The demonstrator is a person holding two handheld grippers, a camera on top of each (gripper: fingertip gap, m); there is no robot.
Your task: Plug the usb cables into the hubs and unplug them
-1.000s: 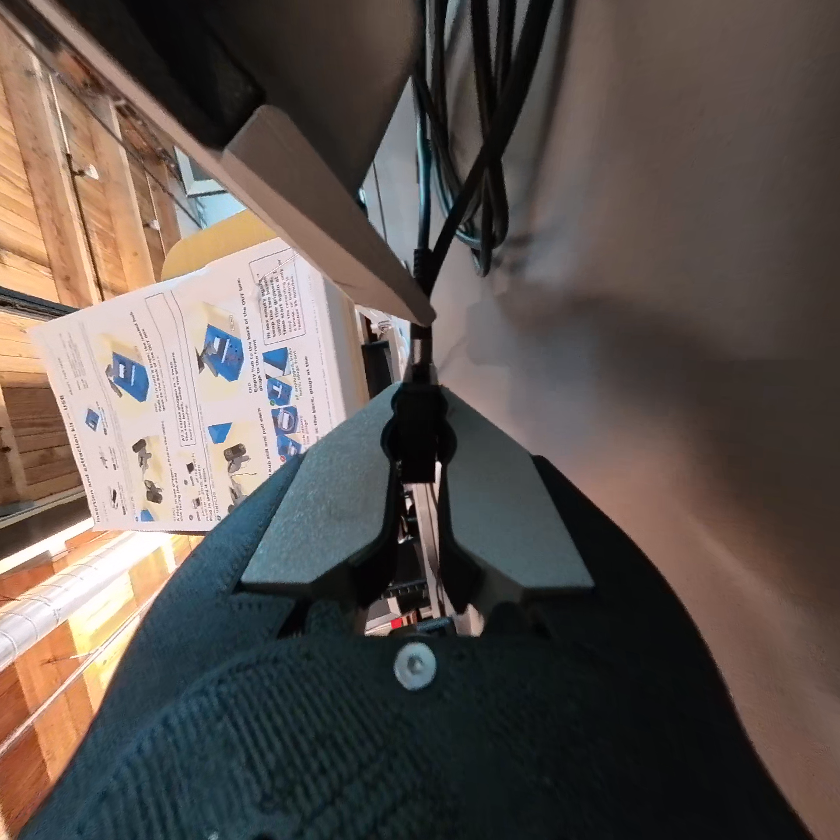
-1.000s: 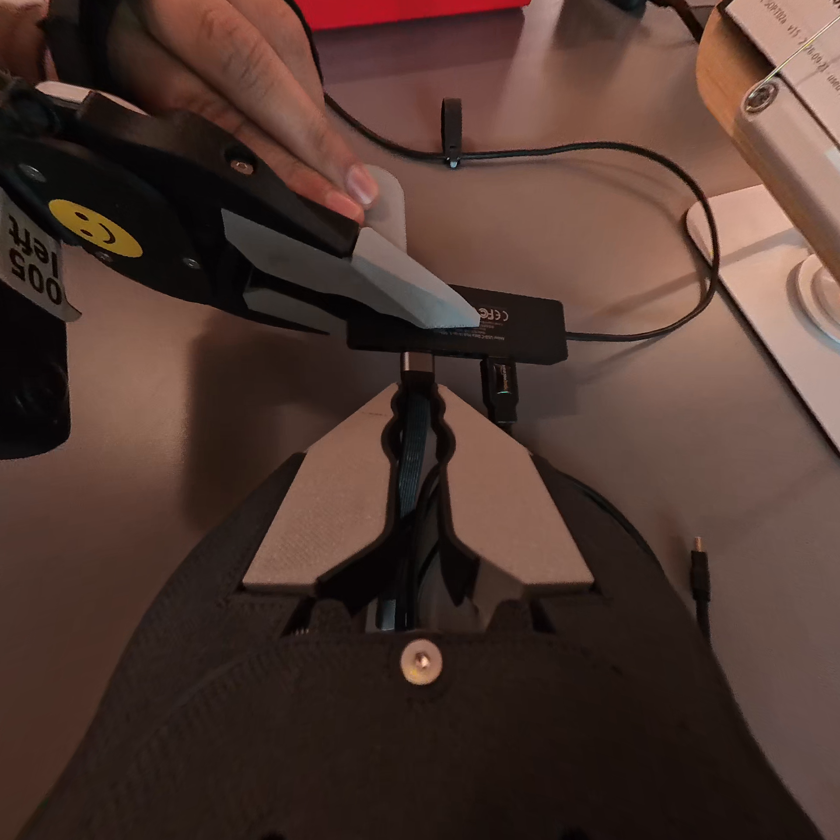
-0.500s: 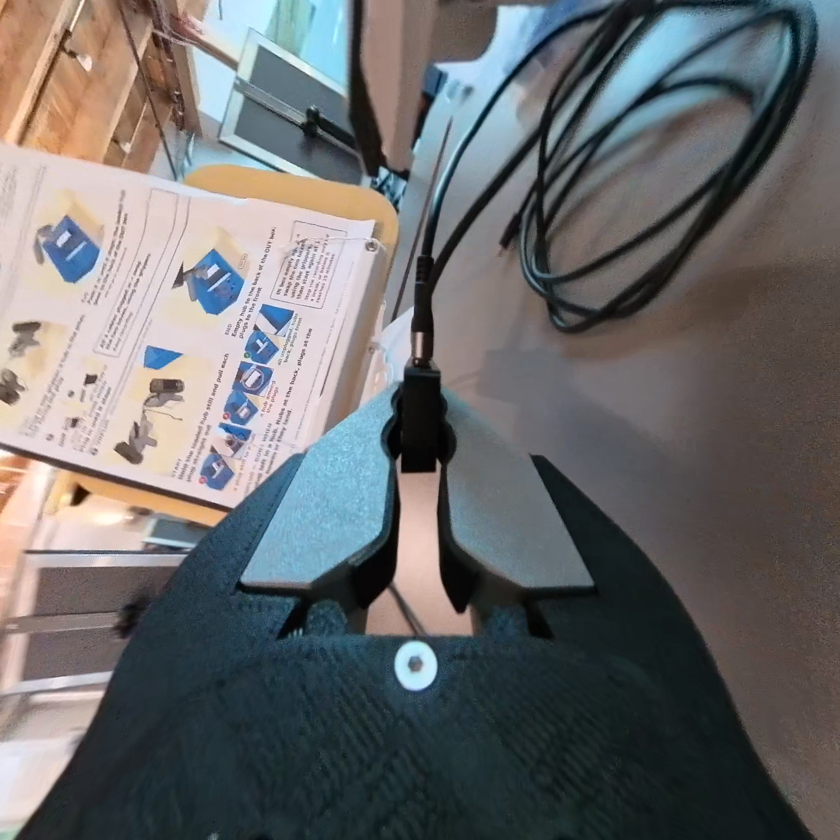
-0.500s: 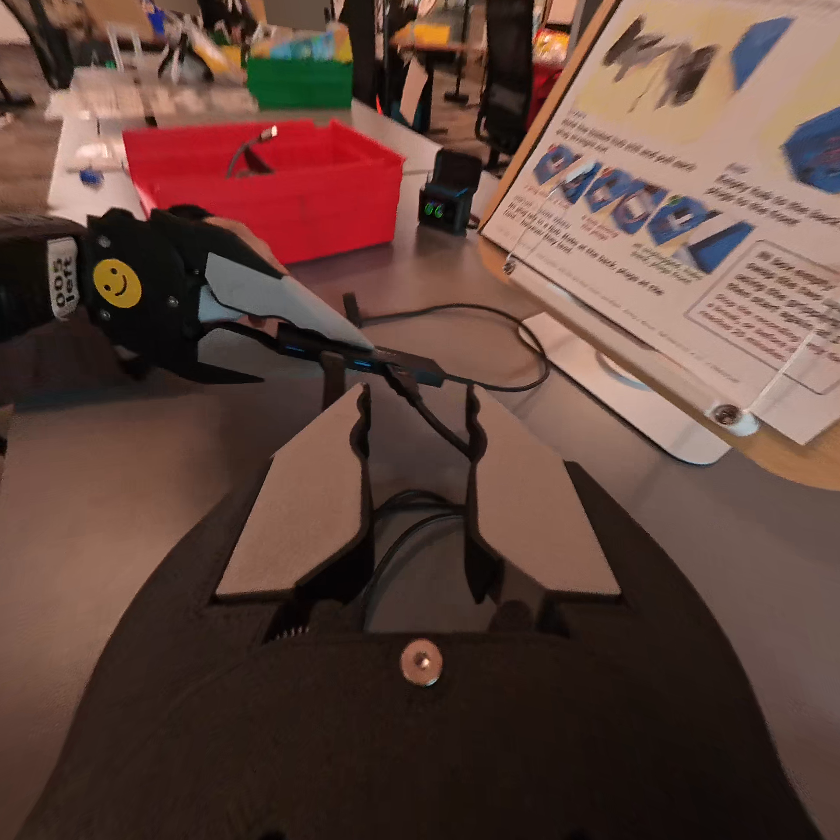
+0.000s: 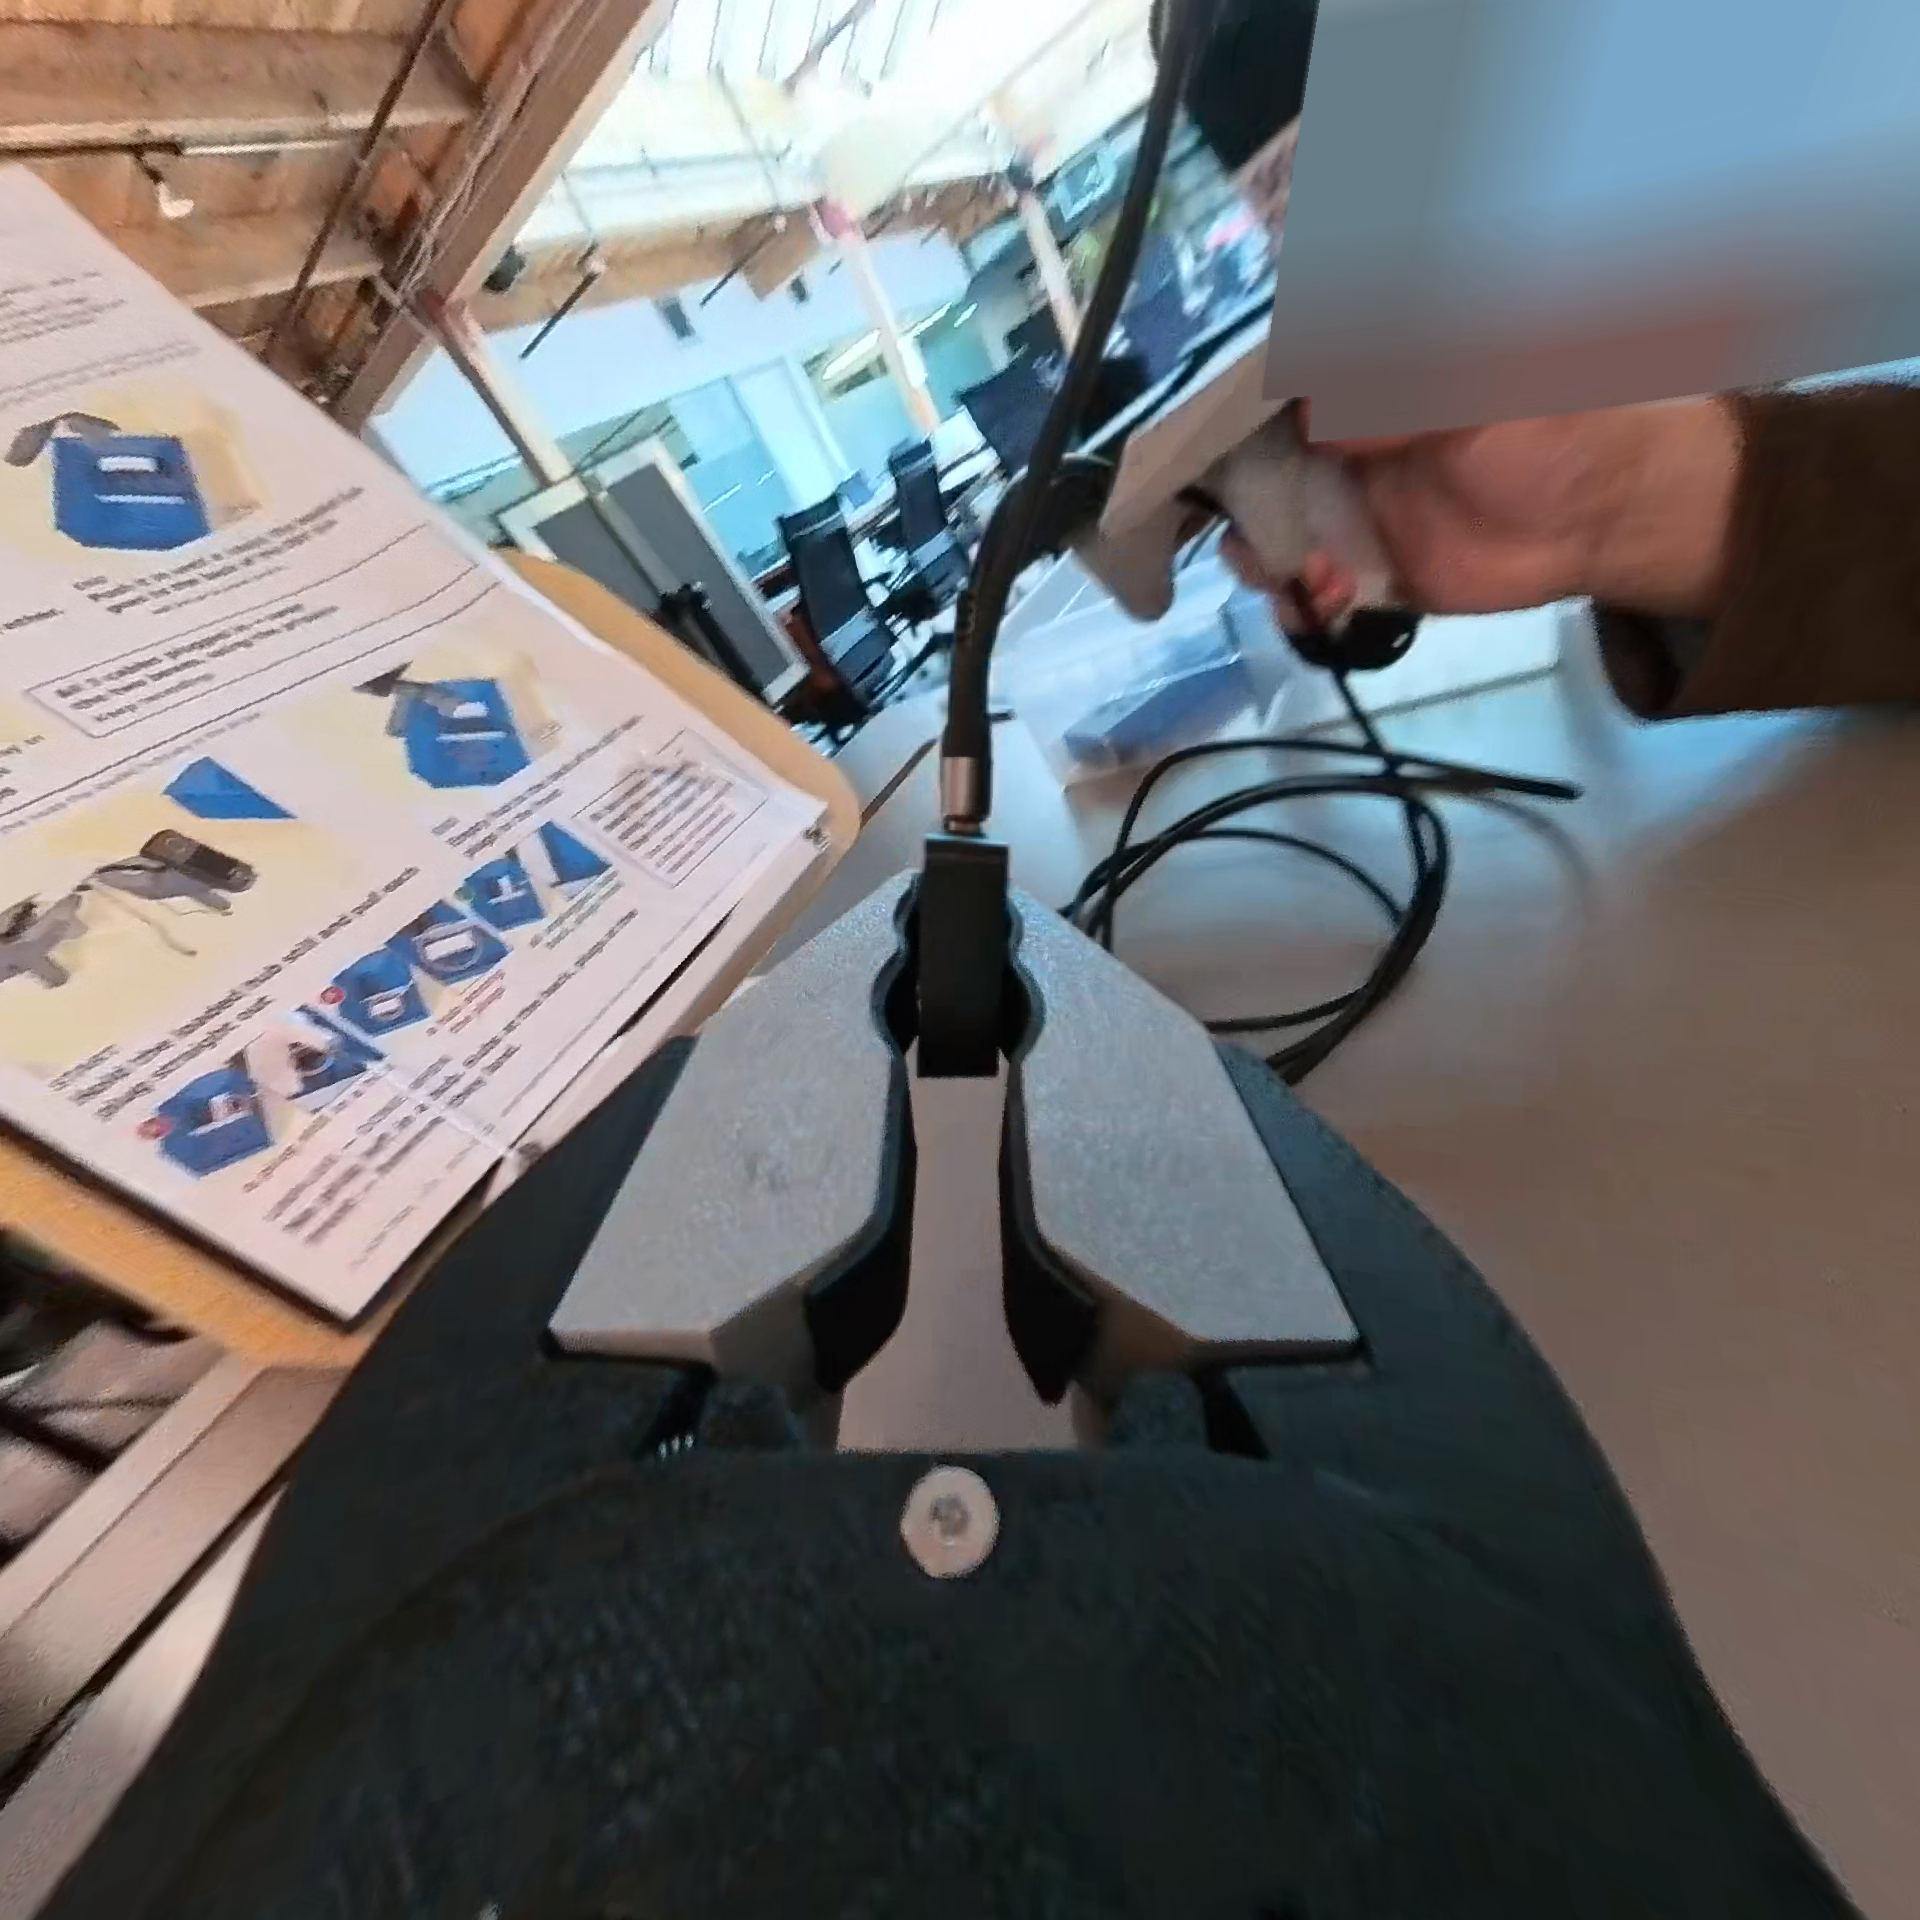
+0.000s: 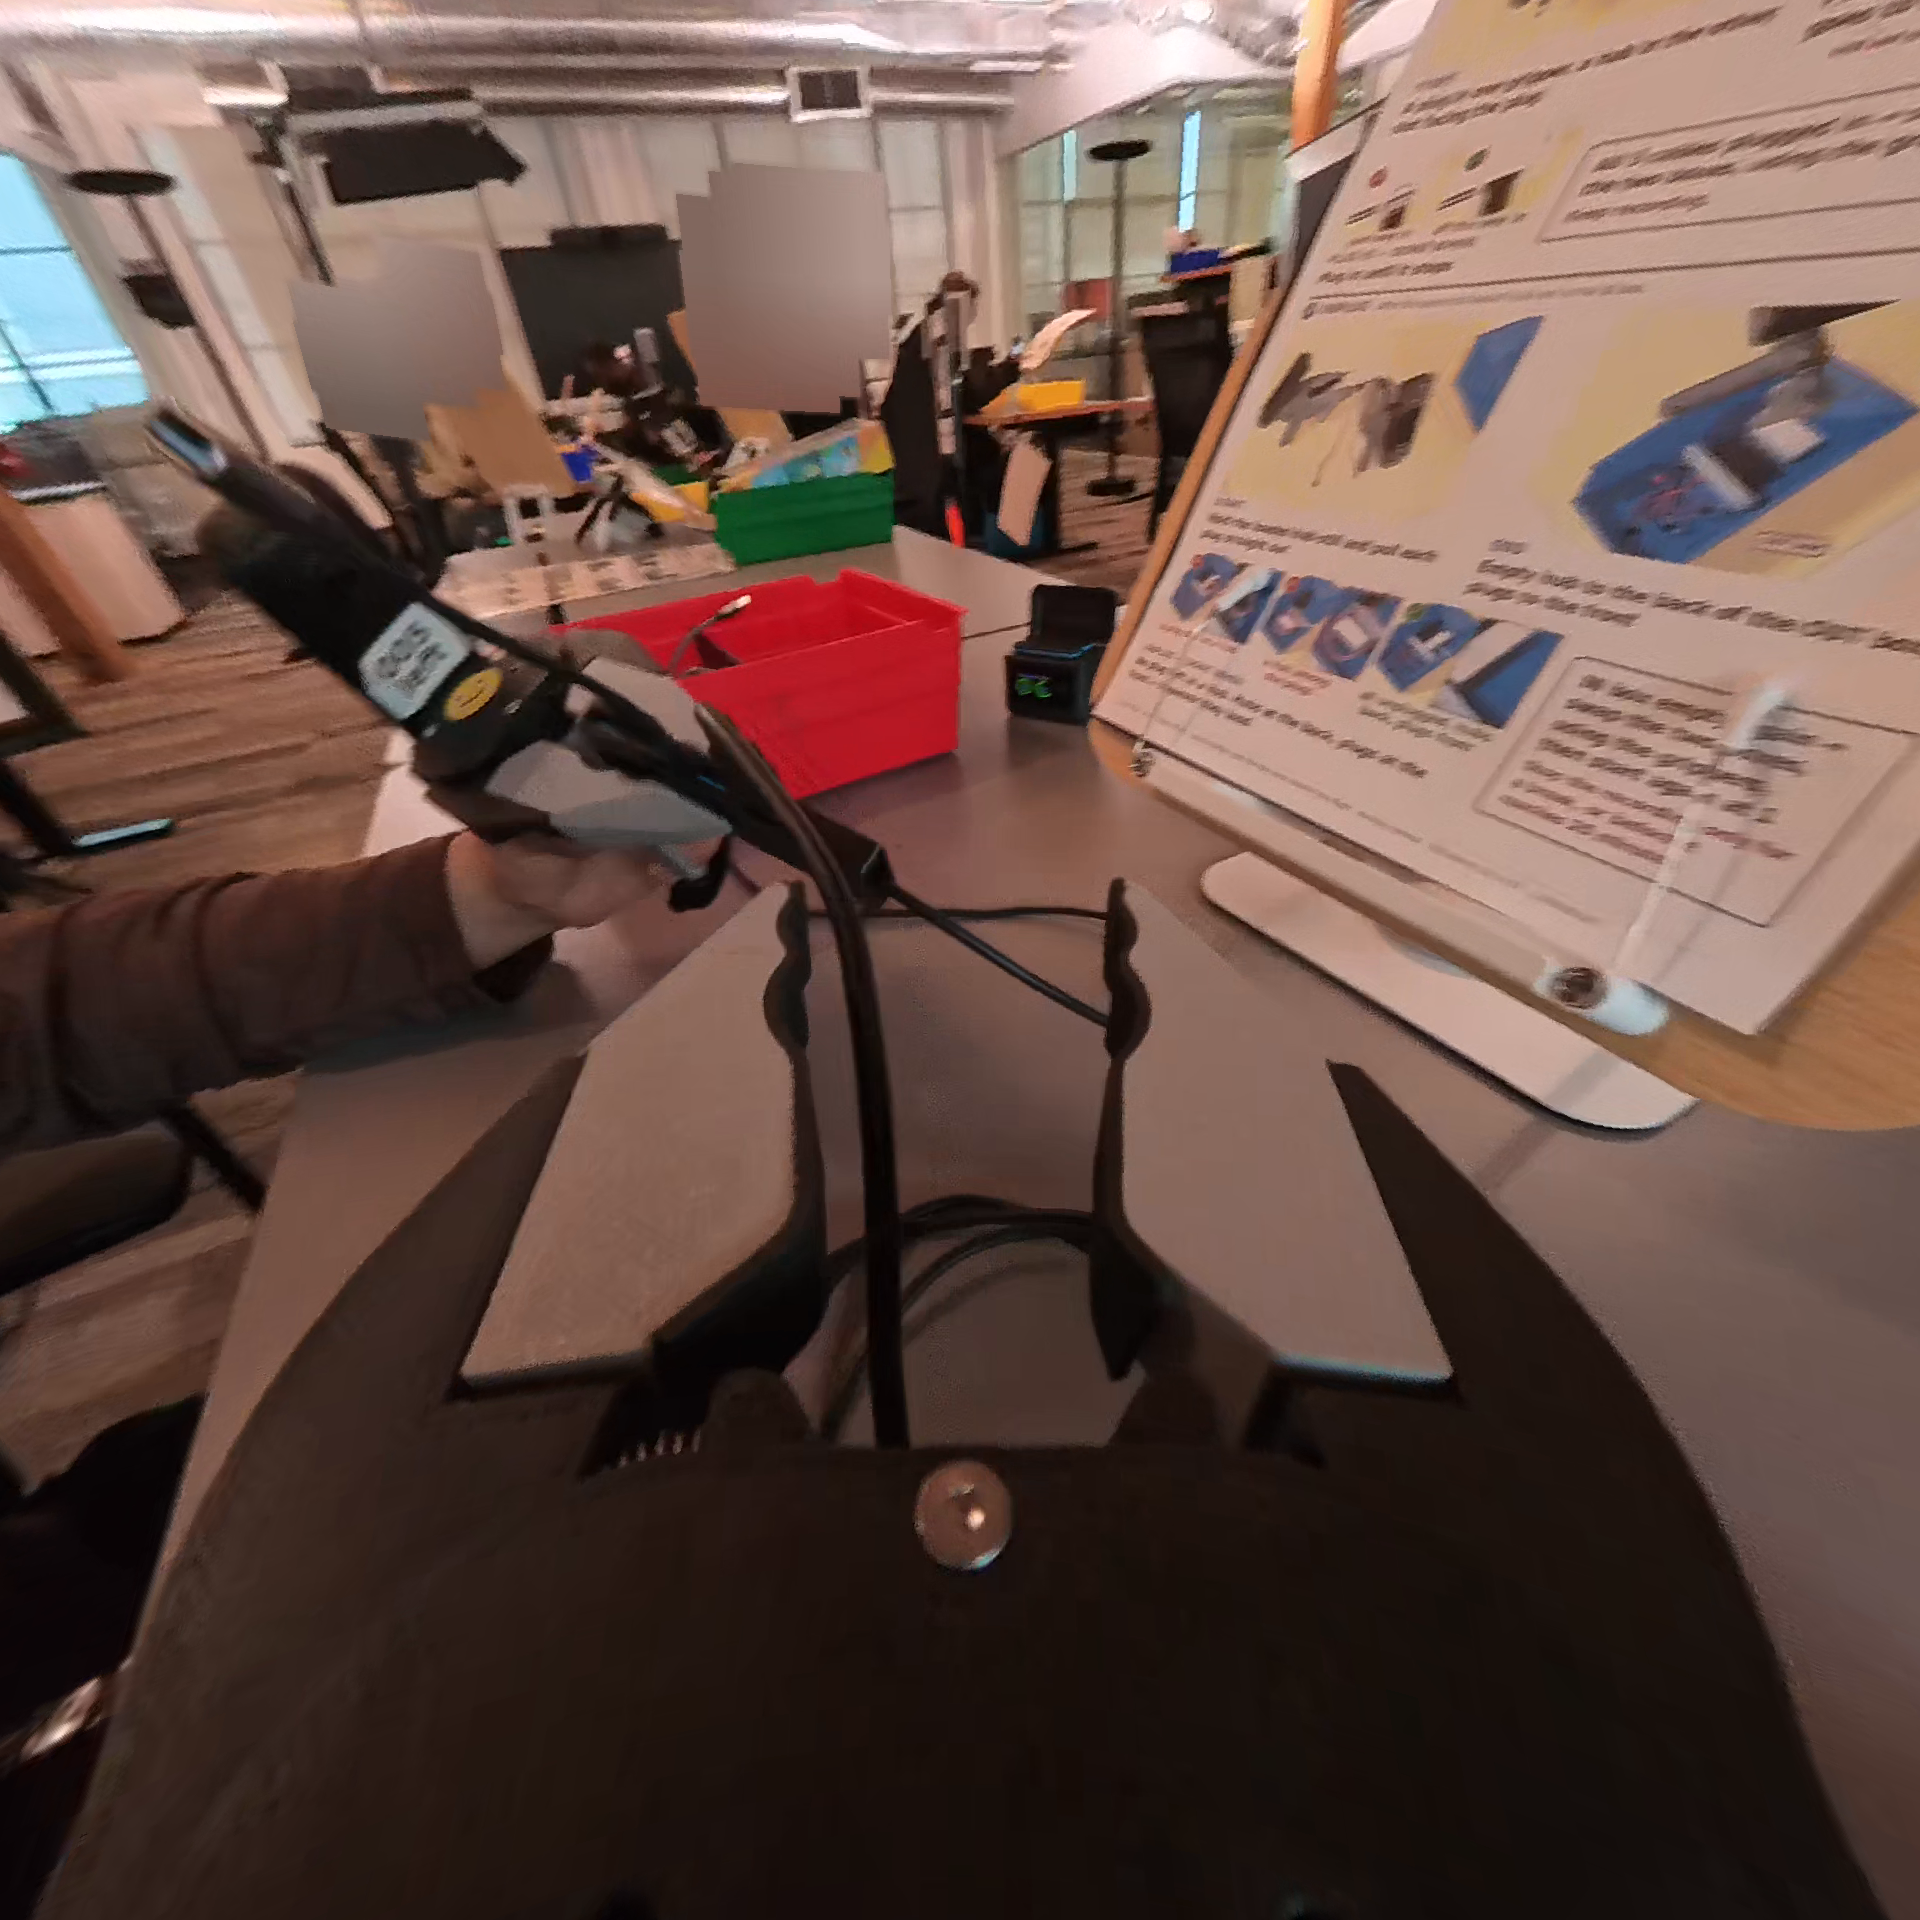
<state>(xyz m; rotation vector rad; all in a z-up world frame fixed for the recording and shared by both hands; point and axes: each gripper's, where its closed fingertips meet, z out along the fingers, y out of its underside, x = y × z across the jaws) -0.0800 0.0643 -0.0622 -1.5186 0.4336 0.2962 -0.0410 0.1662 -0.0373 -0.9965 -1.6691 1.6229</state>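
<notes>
Grey matte desk (image 5: 1558, 1039), L gripper (image 5: 961, 925) pinching slim hub (image 5: 962, 956)

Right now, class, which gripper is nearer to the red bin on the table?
Left. The left gripper, shut on the hub, hangs just in front of the red bin. The right gripper is open, farther back.

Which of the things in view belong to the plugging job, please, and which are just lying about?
Job:
hub, clamped in the left gripper
cable, running between the open right gripper's fingers
cable coil on the table

Lying about:
instruction sheet on its stand
red bin
green bin
small black box
</notes>
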